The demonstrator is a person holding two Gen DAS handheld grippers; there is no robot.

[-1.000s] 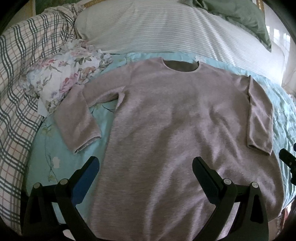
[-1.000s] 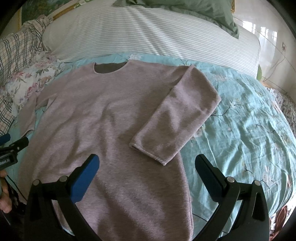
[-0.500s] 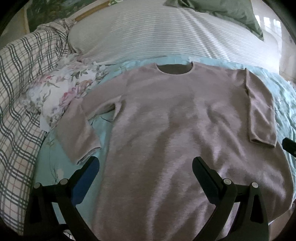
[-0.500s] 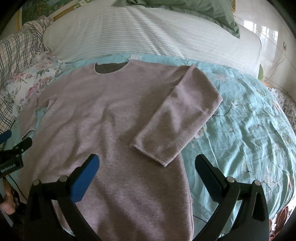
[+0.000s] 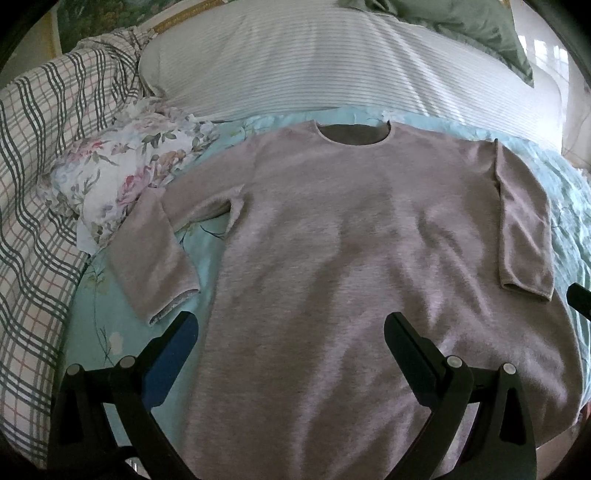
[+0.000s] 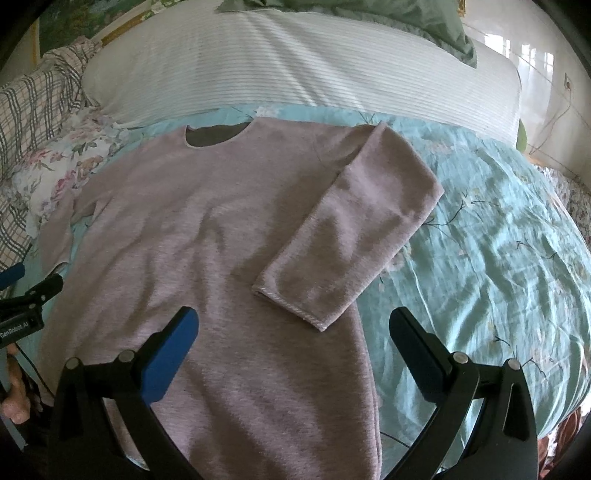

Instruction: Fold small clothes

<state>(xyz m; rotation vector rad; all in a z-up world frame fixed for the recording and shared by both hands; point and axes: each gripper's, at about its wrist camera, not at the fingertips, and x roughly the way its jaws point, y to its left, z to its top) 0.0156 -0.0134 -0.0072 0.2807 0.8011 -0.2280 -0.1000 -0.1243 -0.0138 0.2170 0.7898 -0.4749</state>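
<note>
A mauve long-sleeved top (image 5: 351, 258) (image 6: 207, 236) lies flat and face up on a bed, neckline (image 5: 352, 134) toward the pillows. Its left sleeve (image 5: 151, 254) bends down beside the body. The right sleeve (image 6: 354, 236) is folded down along the garment's right edge. My left gripper (image 5: 290, 332) hovers open above the lower left part of the top, holding nothing. Above the lower right part, near the right sleeve's cuff (image 6: 291, 306), my right gripper (image 6: 293, 330) also stands open and empty. The other gripper's tip (image 6: 26, 299) shows at the left edge of the right wrist view.
The top rests on a turquoise floral sheet (image 6: 480, 240). A white striped bolster (image 5: 332, 62) and a green pillow (image 5: 461, 22) lie behind it. A floral cloth (image 5: 122, 170) and a plaid blanket (image 5: 33, 184) are bunched at the left. A person's hand (image 6: 14, 402) shows low left.
The left gripper's view has swung leftward and slightly up, so the top sits more to the right and lower in it. The right gripper has barely moved. The garment is unchanged.
</note>
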